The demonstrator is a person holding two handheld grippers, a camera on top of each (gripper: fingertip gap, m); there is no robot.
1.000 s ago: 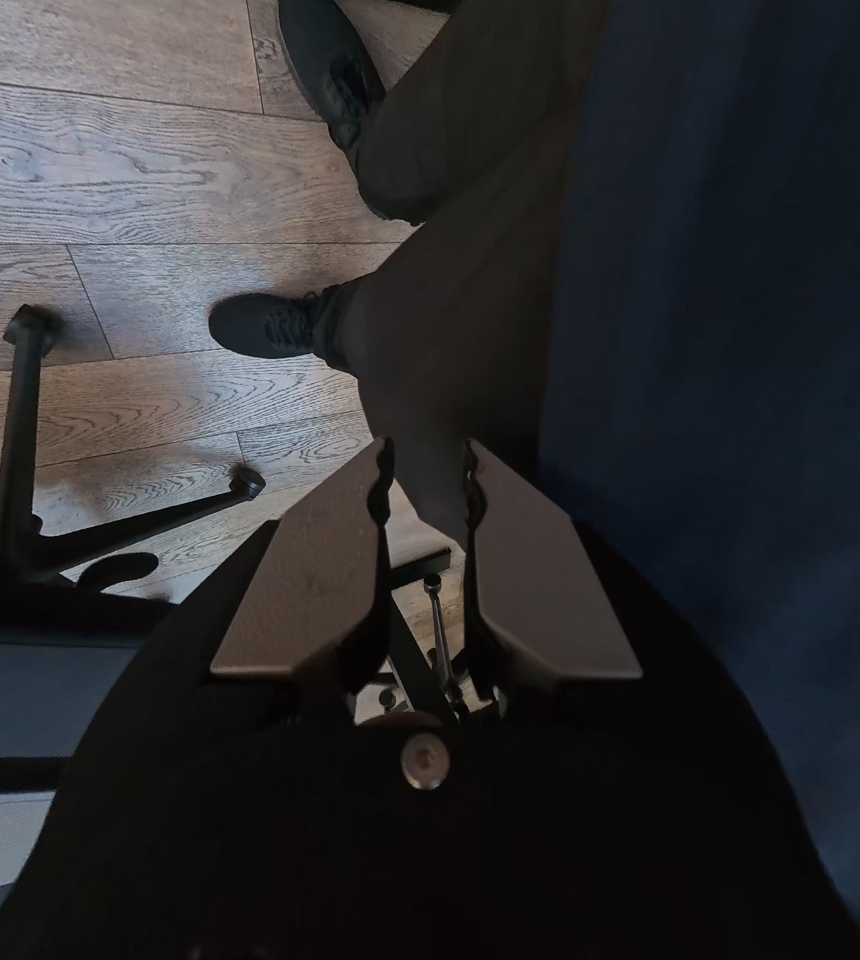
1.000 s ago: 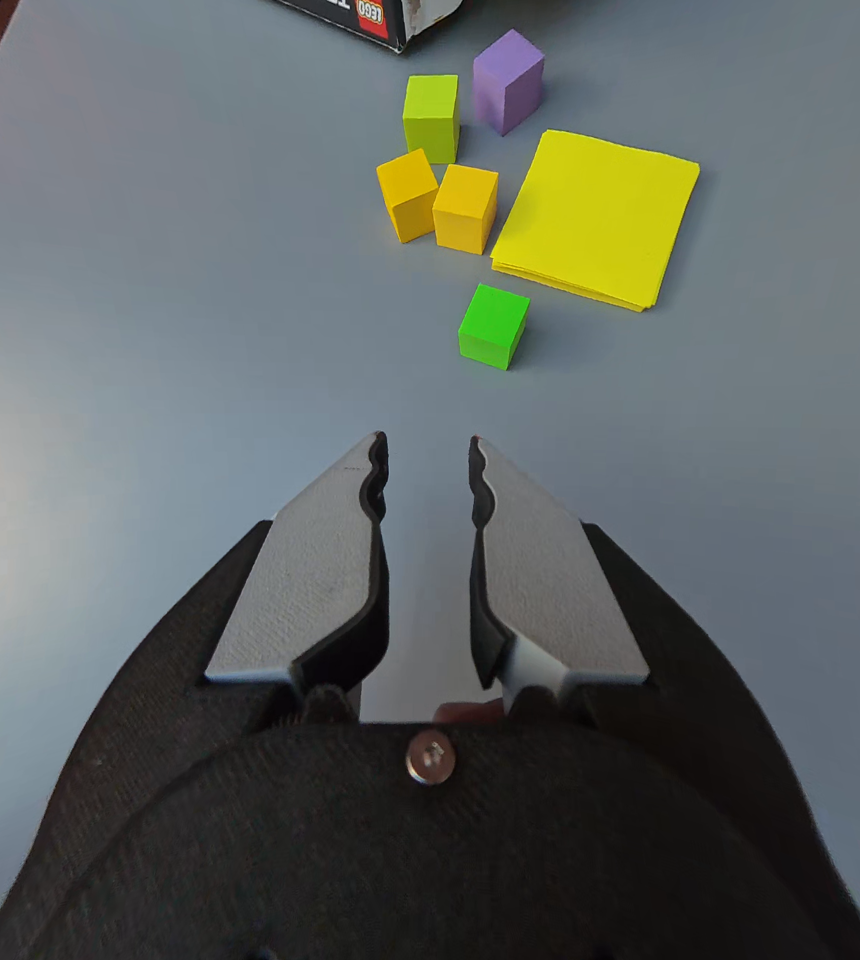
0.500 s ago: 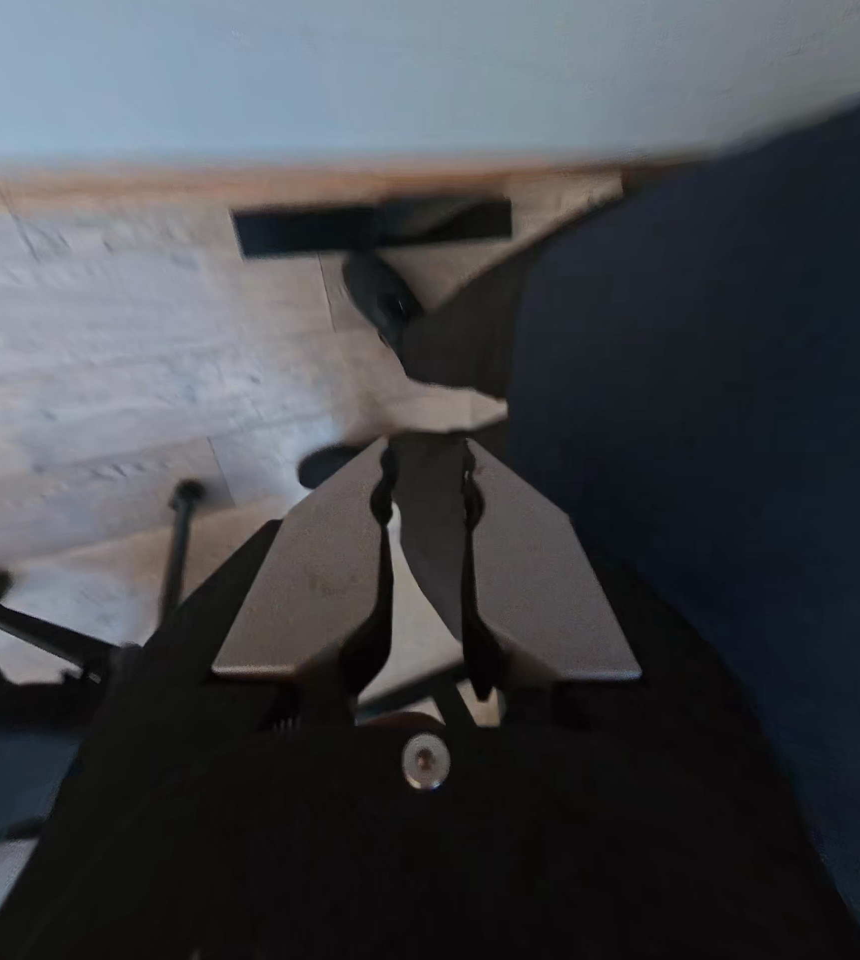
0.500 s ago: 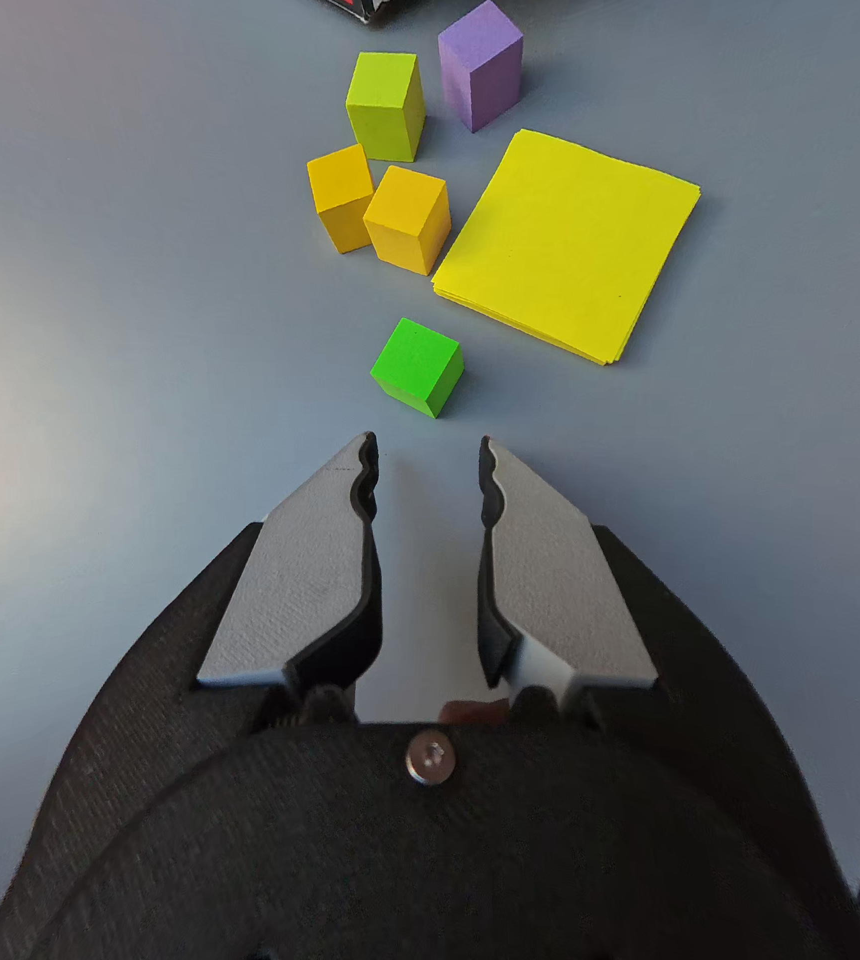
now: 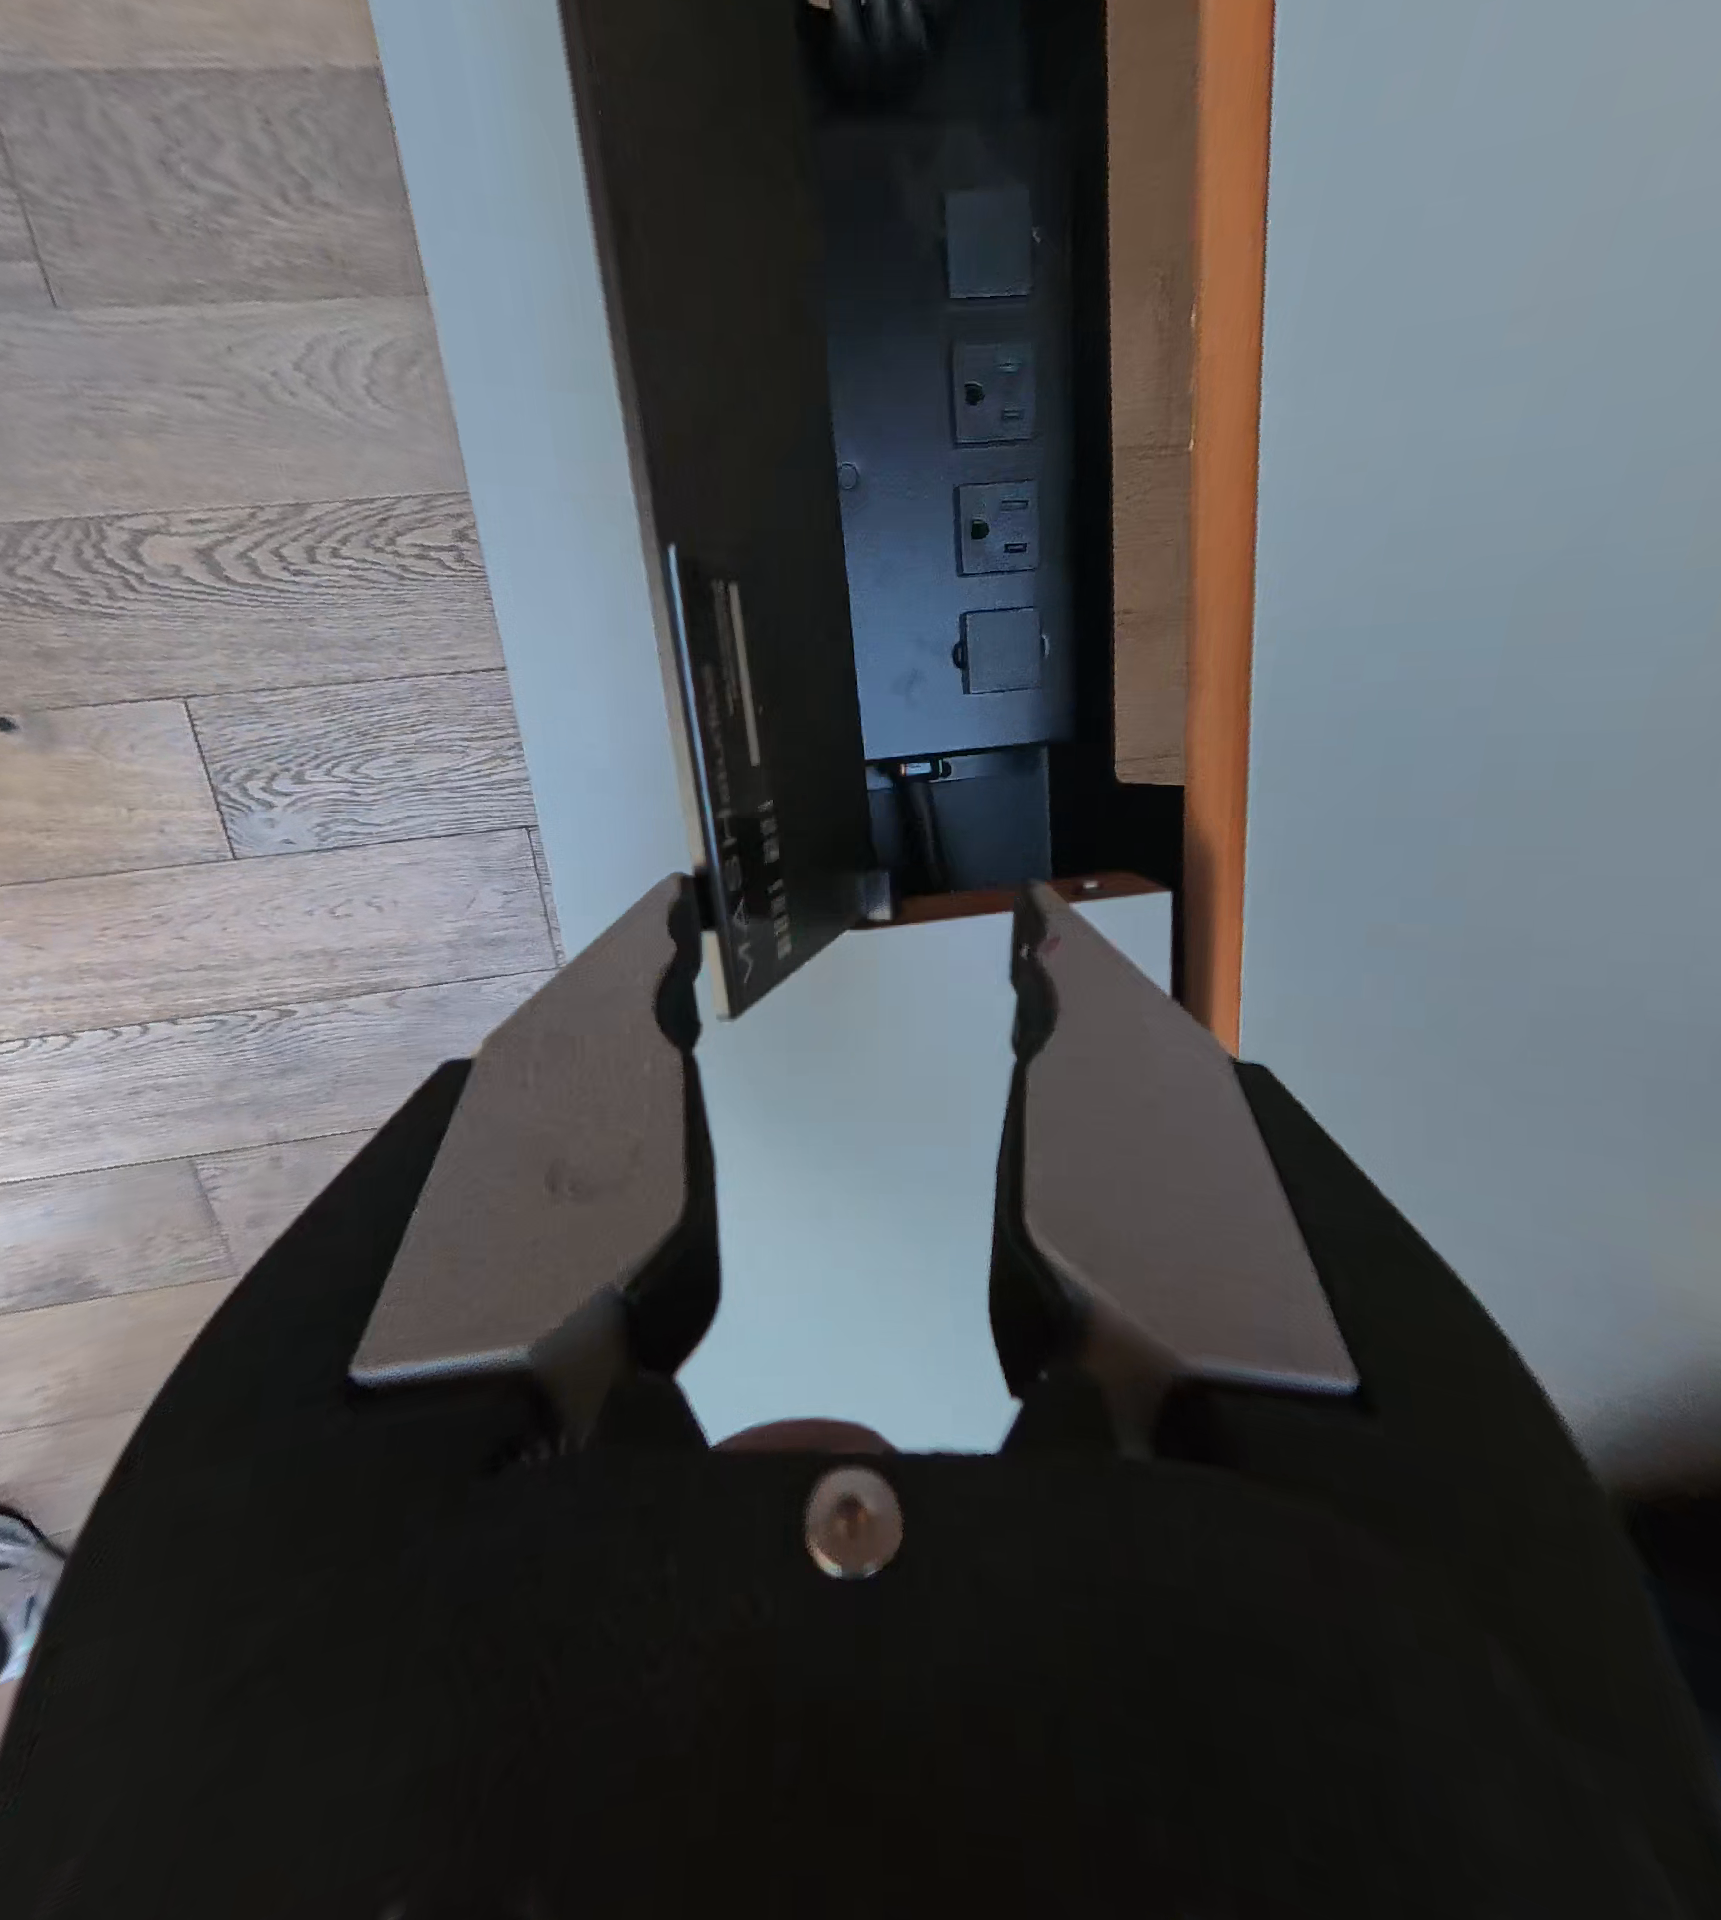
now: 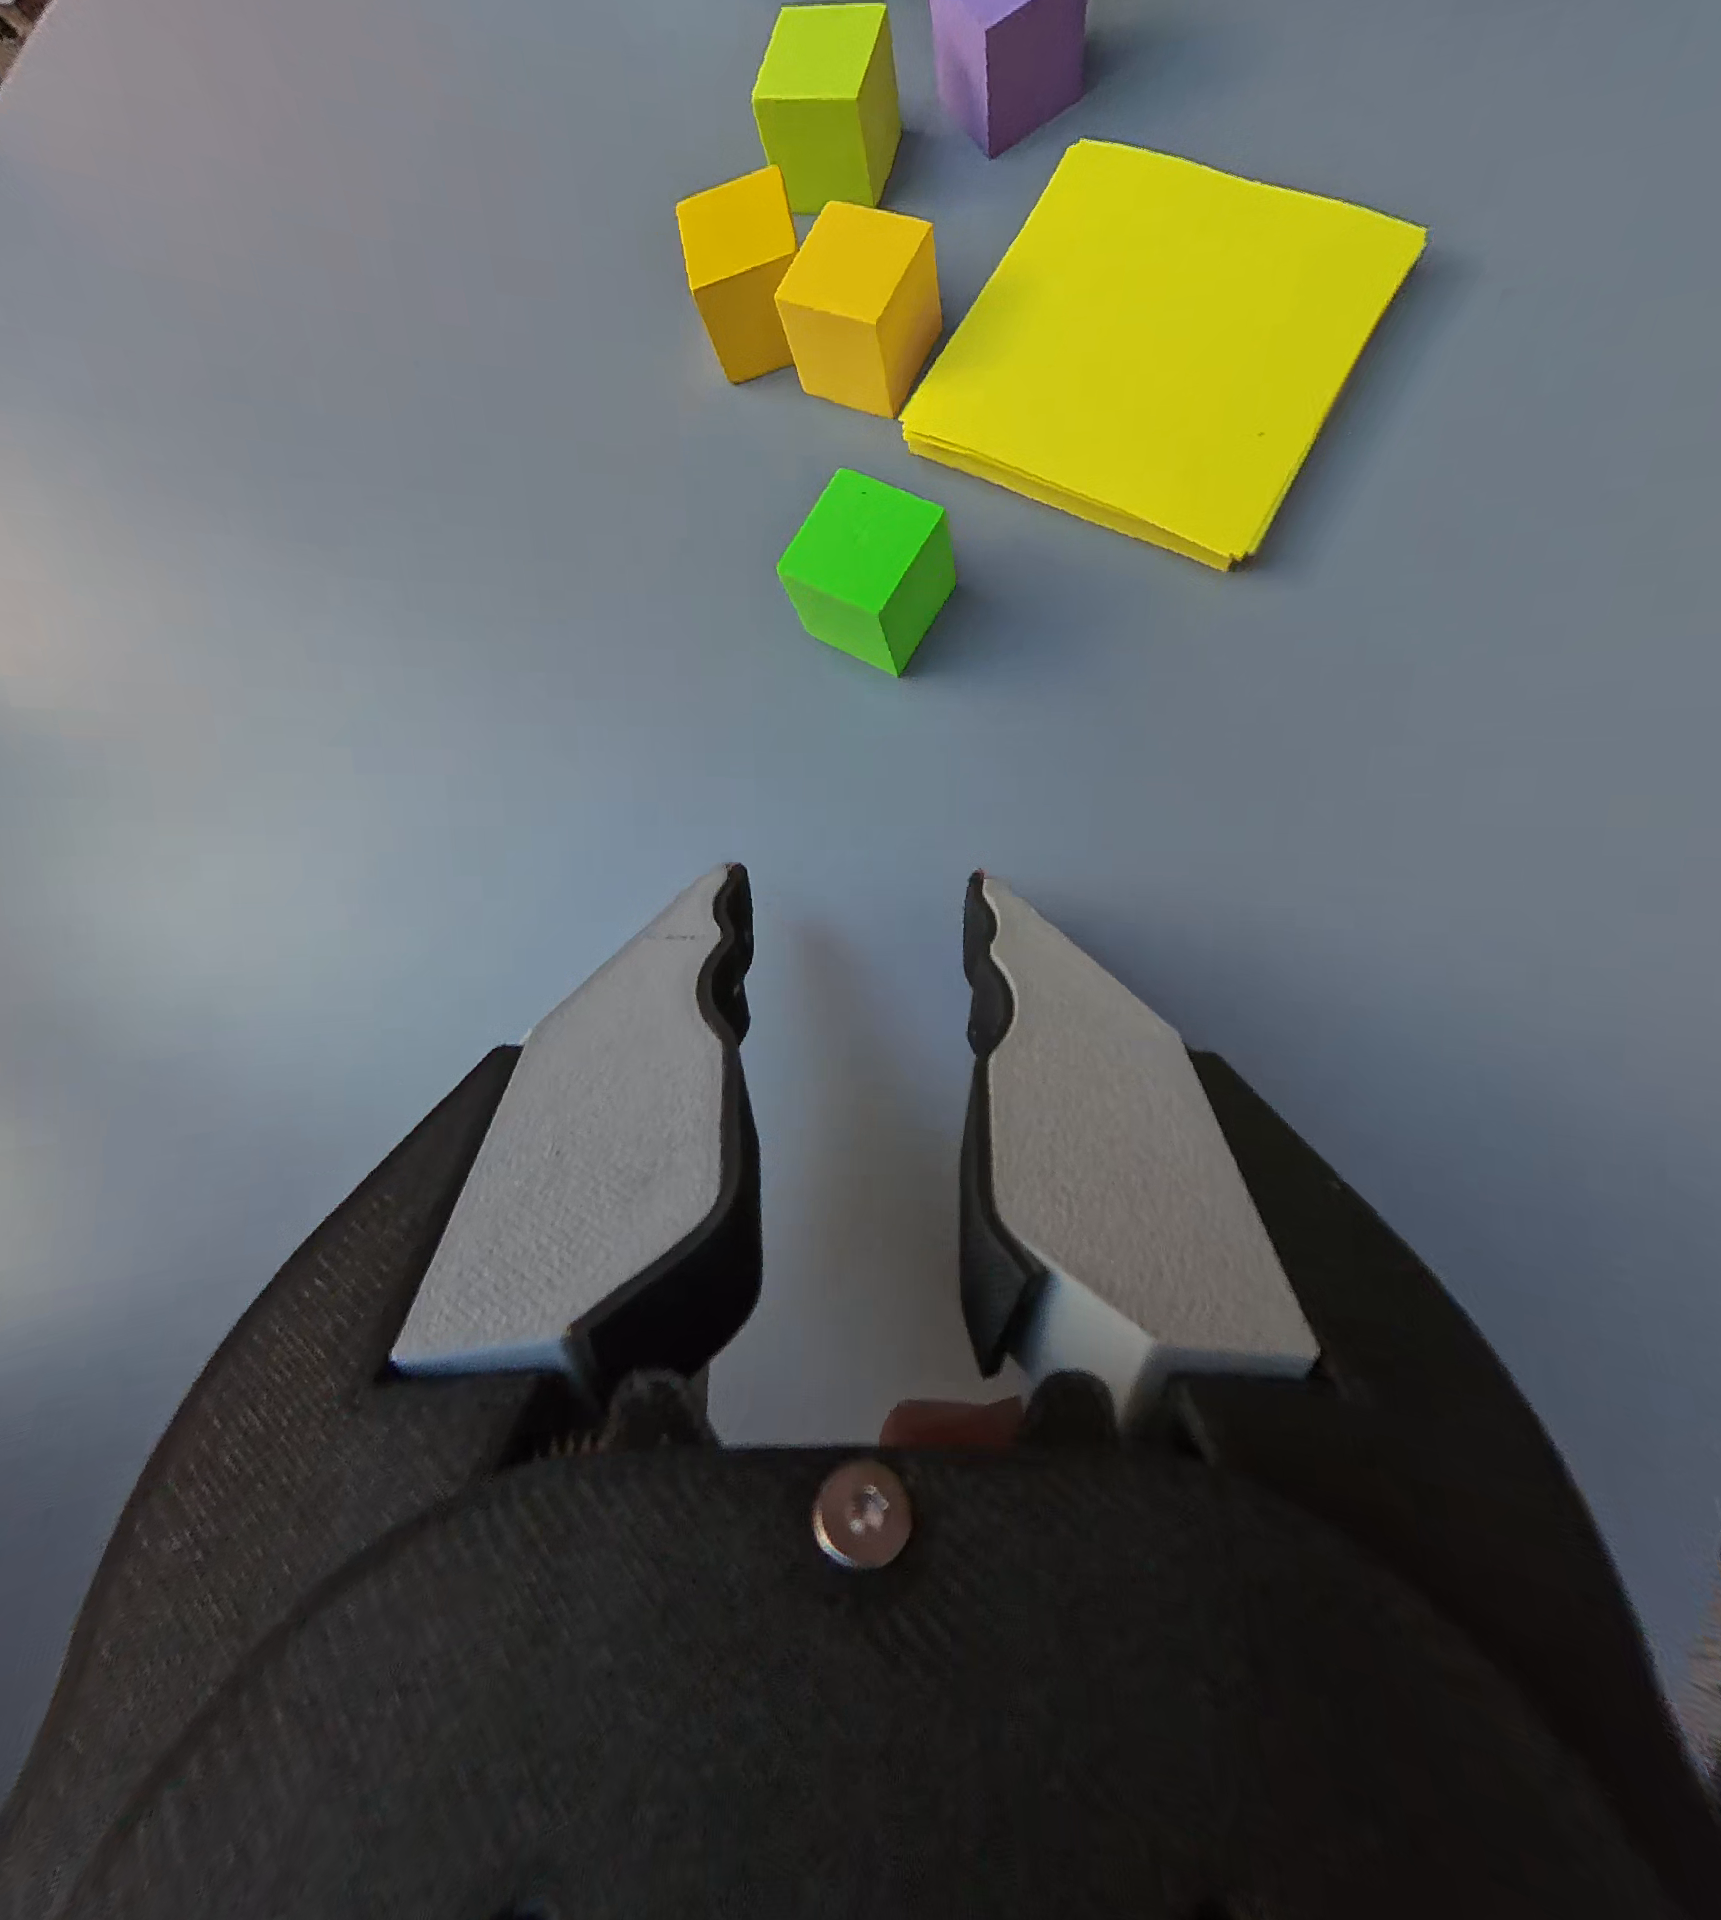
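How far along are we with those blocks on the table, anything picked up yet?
Done: nothing visibly. The green cube, two orange blocks, lime block and purple block all sit on the grey table, none on the yellow paper stack. In hand: nothing; the right tool is open short of the green cube, the left tool open by a flipped-up outlet box lid. Left: every block.

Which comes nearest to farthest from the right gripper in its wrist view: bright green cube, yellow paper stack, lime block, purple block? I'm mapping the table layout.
From the open right gripper:
1. Bright green cube, just ahead, standing alone.
2. Yellow paper stack, ahead to the right, lying flat.
3. Lime block, behind the two orange blocks.
4. Purple block, at the top edge, slightly farther.
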